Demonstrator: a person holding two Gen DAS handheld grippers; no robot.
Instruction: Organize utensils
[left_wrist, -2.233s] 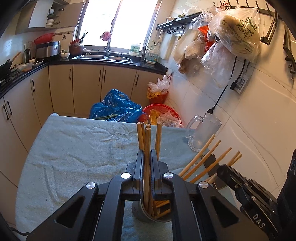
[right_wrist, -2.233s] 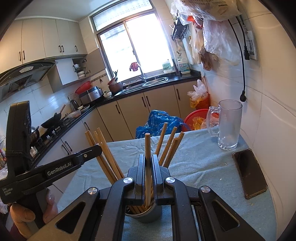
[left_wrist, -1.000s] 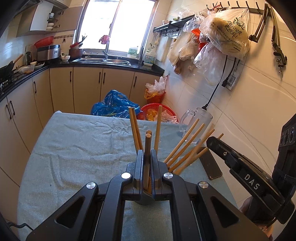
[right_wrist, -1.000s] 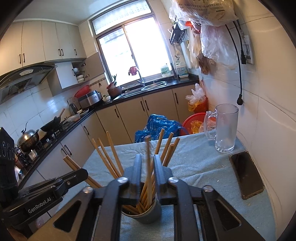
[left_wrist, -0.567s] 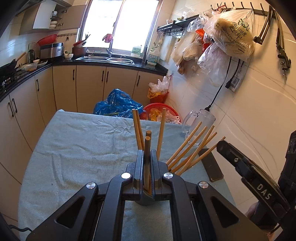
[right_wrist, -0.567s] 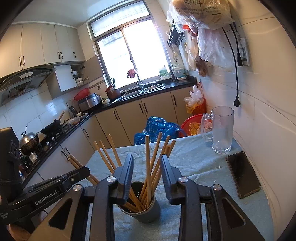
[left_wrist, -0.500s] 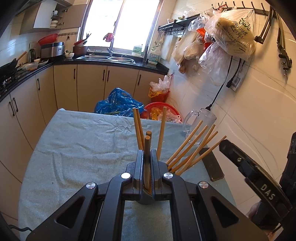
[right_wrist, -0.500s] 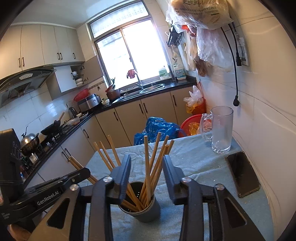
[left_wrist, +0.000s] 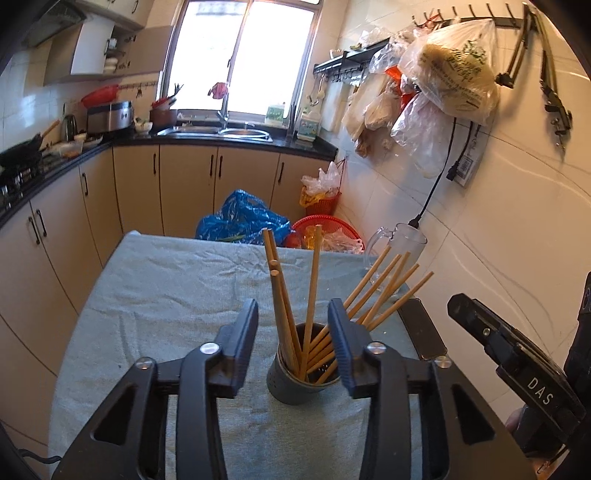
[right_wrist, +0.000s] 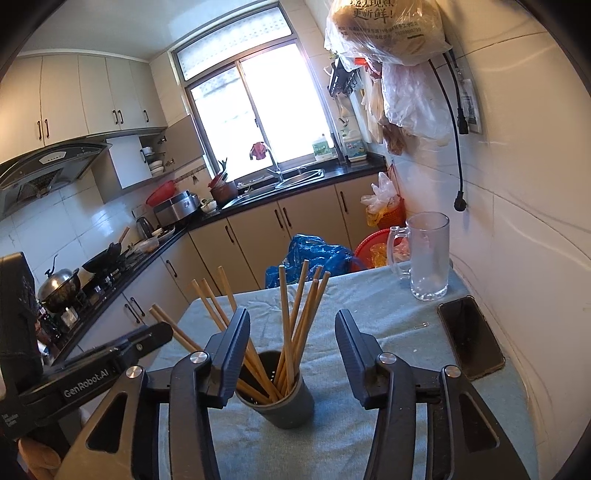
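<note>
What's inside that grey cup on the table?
The cup holds wooden chopsticks, standing and fanned out. Small drain holes show on its inner wall. Its bottom and the chopsticks' lower ends are hidden.

Left tool (left_wrist: 292, 332): fingers spread wide, nothing between pads, pointing toward 12 o'clock, level, tips angled slightly down. Seen from right wrist view at 8 o'clock (right_wrist: 162, 334), black body marked "GenRobot.AI"; bit of person's hand under it at frame's bottom left.

Right tool (right_wrist: 291, 338): fingers likewise parted wide, gripping nothing, aimed toward 12 o'clock. Seen from left wrist view at 4 o'clock (left_wrist: 456, 301), label "DAS" on side.
</note>
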